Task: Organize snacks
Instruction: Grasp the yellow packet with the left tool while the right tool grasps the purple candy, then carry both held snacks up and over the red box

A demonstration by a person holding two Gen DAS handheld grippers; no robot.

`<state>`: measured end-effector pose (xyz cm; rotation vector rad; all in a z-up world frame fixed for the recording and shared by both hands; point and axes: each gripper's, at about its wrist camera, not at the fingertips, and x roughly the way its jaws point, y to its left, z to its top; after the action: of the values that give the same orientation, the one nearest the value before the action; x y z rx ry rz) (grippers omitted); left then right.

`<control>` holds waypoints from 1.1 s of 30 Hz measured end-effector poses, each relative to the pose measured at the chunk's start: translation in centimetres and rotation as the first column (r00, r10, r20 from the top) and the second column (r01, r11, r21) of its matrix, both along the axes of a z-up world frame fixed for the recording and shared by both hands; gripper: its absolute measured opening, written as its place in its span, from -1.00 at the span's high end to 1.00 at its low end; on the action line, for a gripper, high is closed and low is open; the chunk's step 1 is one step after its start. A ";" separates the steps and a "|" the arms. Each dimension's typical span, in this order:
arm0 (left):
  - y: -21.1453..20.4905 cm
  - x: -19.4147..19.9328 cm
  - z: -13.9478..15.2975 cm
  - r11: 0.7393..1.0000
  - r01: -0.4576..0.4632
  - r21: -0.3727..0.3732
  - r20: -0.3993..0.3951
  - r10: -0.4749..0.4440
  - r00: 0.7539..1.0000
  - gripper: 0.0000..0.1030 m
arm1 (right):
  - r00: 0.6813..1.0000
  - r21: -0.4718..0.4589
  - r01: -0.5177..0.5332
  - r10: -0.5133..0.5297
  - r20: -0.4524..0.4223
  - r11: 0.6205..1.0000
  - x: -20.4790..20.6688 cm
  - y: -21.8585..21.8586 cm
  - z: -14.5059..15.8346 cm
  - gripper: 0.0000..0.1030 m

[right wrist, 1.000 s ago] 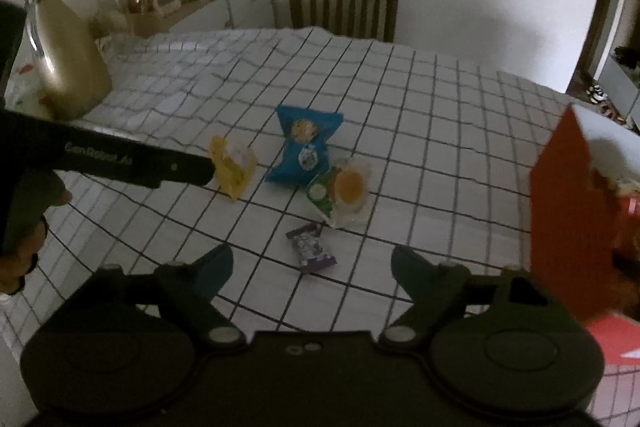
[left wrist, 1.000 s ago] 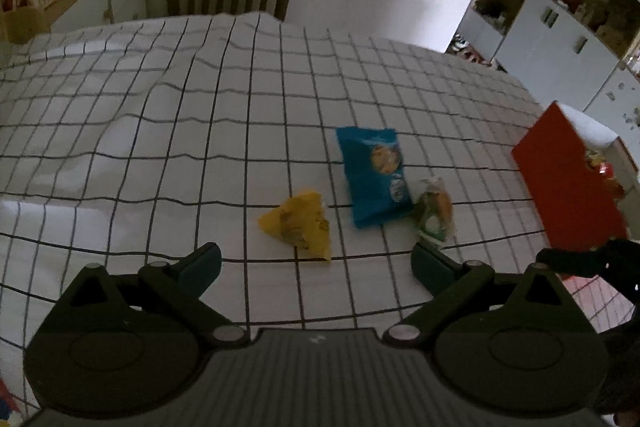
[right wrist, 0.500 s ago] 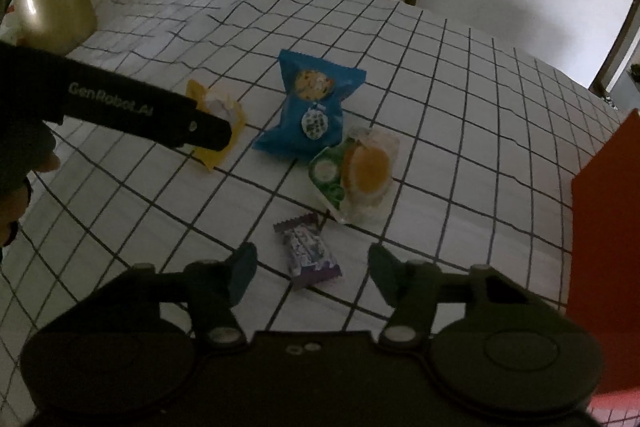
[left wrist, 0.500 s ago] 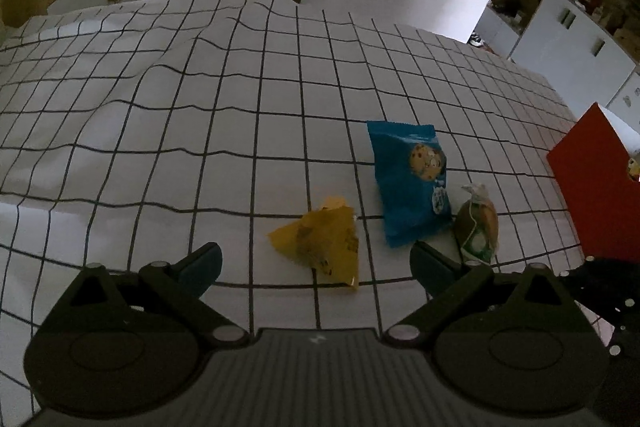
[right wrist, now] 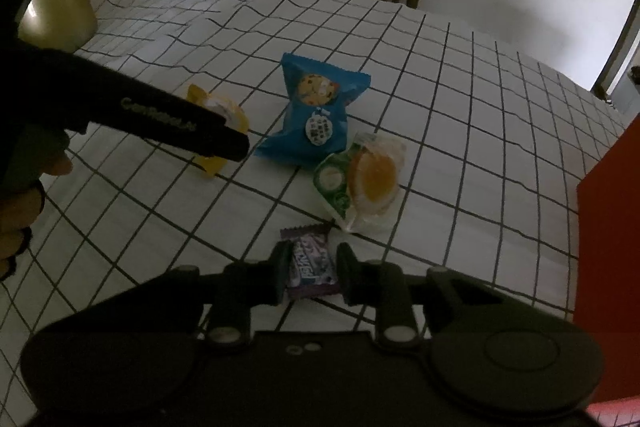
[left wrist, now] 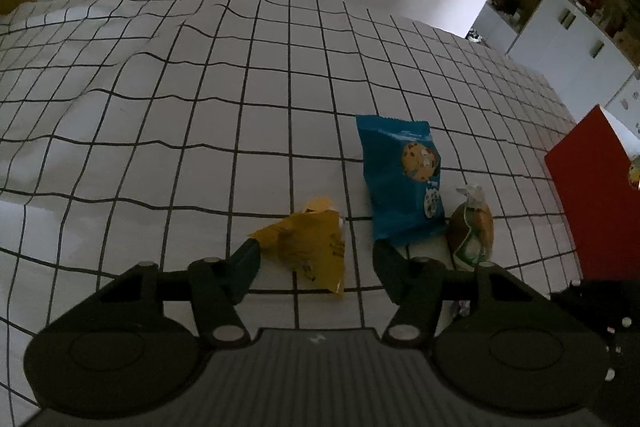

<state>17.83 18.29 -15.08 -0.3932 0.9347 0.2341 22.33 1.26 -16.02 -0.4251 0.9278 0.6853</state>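
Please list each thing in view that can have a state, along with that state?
Left tool: closing around the yellow packet, not visibly pinching it.
Right tool: closing on the purple candy, pads at its sides.
Blue cookie bag: sealed, lying flat.
Clear-wrapped pastry: sealed, lying beside the blue bag.
Red box: open at the top.
Tablecloth: wrinkled.

Black-gridded white tablecloth (left wrist: 200, 107), blue cookie packet (left wrist: 400, 179), yellow packet (left wrist: 308, 247), red box (left wrist: 592, 195)

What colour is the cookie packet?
Blue cookie packet, printed with a cookie; clearest in the right wrist view.
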 end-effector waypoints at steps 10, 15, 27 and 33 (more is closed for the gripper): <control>-0.2 -0.6 0.5 1.000 -0.021 -0.016 0.008 0.022 1.000 0.58 | 0.997 0.037 0.072 -0.072 0.005 0.997 -1.2 -1.1 1.5 0.60; -0.8 -1.3 0.9 1.000 -0.014 -0.024 0.024 0.015 1.000 0.66 | 0.994 0.056 0.112 -0.112 0.004 0.992 -2.0 -2.2 2.6 0.60; -2.6 -4.4 2.9 0.997 0.034 -0.072 0.045 -0.031 0.999 0.68 | 0.977 0.109 0.208 -0.212 0.023 0.972 -4.8 -6.4 6.8 0.60; -4.8 -6.1 5.0 0.993 0.088 -0.079 0.079 -0.082 0.993 0.68 | 0.970 0.140 0.232 -0.240 0.044 0.963 -6.1 -8.5 9.3 0.60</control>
<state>11.72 13.50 -10.03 -0.4343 0.8865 0.1021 16.19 -7.29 -6.71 -0.2103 0.8532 0.5097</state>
